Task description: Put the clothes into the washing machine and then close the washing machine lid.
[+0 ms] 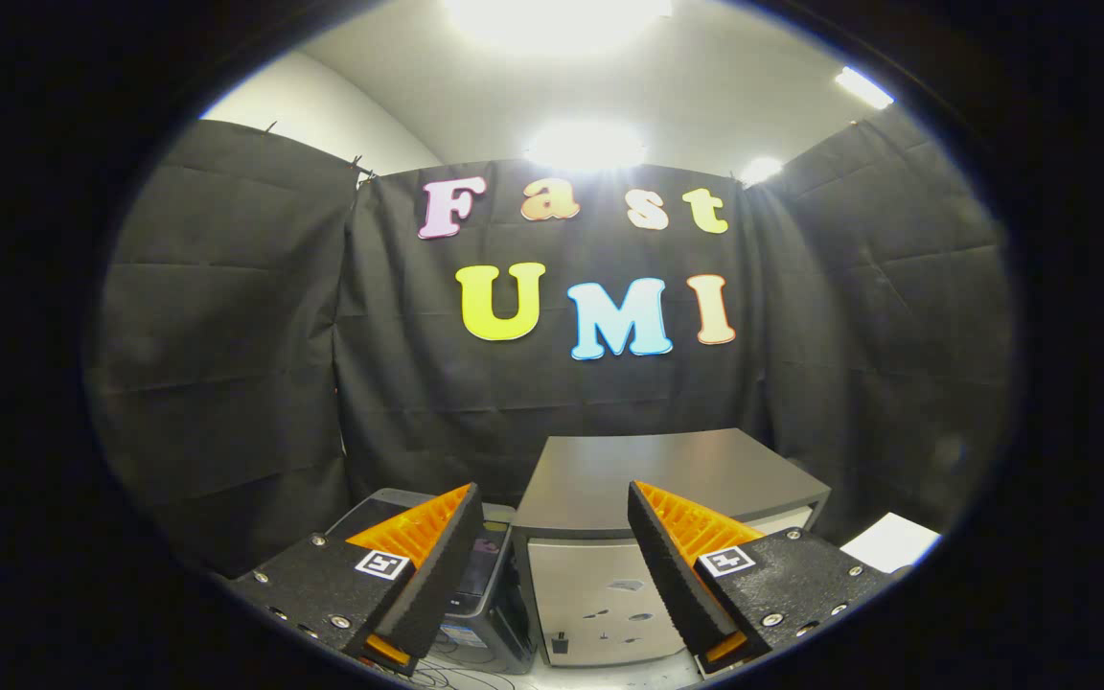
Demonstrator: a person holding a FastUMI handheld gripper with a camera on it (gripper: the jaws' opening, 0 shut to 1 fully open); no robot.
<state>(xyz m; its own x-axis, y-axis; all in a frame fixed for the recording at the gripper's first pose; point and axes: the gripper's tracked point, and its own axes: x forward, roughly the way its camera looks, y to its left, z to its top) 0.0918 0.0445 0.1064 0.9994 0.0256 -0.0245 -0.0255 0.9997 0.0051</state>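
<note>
the gripper (552, 522) is held level with its fingers spread wide and nothing between them, looking across at a pale cabinet (600, 599) with a dark flat top just ahead, and a darker machine (485, 594) low beside it past the left finger. that darker unit may be the washing machine, though i cannot tell for sure, and no clothes can be made out. this looks like the start, before any pickup; the next move calls for tipping down to find the clothes.
</note>
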